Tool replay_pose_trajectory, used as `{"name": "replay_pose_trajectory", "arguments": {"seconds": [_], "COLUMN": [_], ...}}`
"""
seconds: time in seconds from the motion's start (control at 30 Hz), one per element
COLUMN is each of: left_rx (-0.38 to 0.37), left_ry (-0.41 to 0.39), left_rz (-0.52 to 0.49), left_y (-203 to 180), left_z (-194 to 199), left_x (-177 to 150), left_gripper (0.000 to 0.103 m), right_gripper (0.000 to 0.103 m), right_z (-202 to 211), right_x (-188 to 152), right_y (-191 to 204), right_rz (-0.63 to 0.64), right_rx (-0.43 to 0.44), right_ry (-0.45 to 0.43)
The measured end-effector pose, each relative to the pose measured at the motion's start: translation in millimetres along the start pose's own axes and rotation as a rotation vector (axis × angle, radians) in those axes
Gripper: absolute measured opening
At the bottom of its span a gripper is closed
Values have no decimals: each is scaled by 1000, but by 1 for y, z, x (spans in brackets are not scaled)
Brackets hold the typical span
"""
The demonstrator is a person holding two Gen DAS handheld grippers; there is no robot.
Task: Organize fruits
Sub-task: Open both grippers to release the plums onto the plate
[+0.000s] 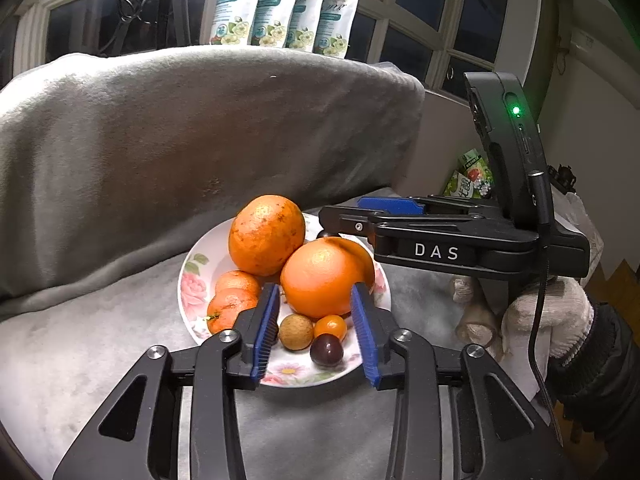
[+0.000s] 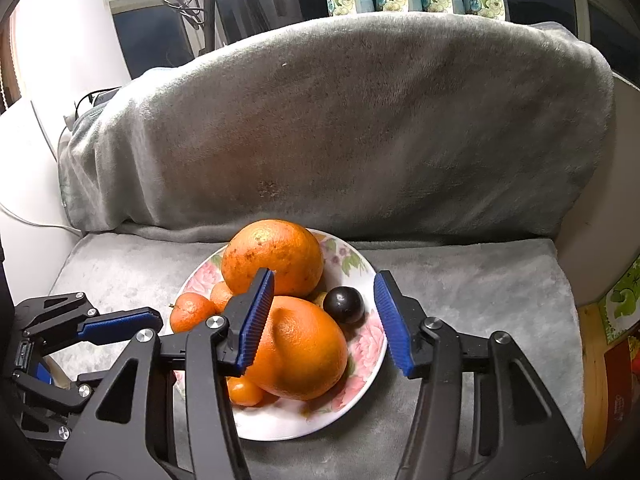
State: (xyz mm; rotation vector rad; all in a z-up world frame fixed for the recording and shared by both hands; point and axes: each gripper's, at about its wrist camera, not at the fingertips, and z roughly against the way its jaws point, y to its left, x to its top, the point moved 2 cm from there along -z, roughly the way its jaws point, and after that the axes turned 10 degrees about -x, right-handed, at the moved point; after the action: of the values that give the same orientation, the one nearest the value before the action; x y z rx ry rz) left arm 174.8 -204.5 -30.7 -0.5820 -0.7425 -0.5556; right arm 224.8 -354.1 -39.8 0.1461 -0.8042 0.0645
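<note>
Both grippers, left (image 1: pixel 316 330) & right (image 2: pixel 322 322), part-open, empty, over plate (image 2: pixel 362 350). Near orange (image 2: pixel 298 354): heavy, firm, slick; grip mid-girth.

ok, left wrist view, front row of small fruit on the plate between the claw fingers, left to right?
Brown longan → small orange tomato → dark purple fruit, the nearest and lowest on the flowered plate.

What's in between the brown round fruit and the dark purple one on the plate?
A small orange fruit, like a kumquat or cherry tomato, sits between the brown round fruit and the dark purple one on the flowered plate, seen from the left wrist.
</note>
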Motion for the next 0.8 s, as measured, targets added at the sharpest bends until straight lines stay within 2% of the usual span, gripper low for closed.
{"name": "replay_pose_trajectory", "arguments": {"seconds": [0.07, 0.13, 0.27, 0.4, 0.47, 0.53, 0.8], "left_rx": [0, 3, 10, 25, 32, 44, 74], "left_ry": [-4, -5, -6, -6, -4, 1, 16], "left_rz": [-2, -5, -7, -2, -1, 1, 21], "left_y": [-1, -1, -1, -1, -1, 0, 2], "left_z": [1, 1, 2, 2, 1, 0, -2], "left_x": [0, 0, 0, 1, 0, 1, 0], "left_gripper": [50, 50, 61, 73, 74, 81, 82], "right_gripper": [56, 62, 69, 82, 85, 86, 91], "right_z": [1, 1, 2, 2, 2, 3, 4], "right_x": [0, 0, -1, 0, 0, 0, -1], "right_y": [1, -1, -1, -1, -1, -1, 0], "right_rz": [2, 2, -6, 1, 1, -1, -3], "right_rx": [0, -1, -1, -9, -12, -12, -14], "right_ry": [0, 0, -4, -1, -4, -3, -1]}}
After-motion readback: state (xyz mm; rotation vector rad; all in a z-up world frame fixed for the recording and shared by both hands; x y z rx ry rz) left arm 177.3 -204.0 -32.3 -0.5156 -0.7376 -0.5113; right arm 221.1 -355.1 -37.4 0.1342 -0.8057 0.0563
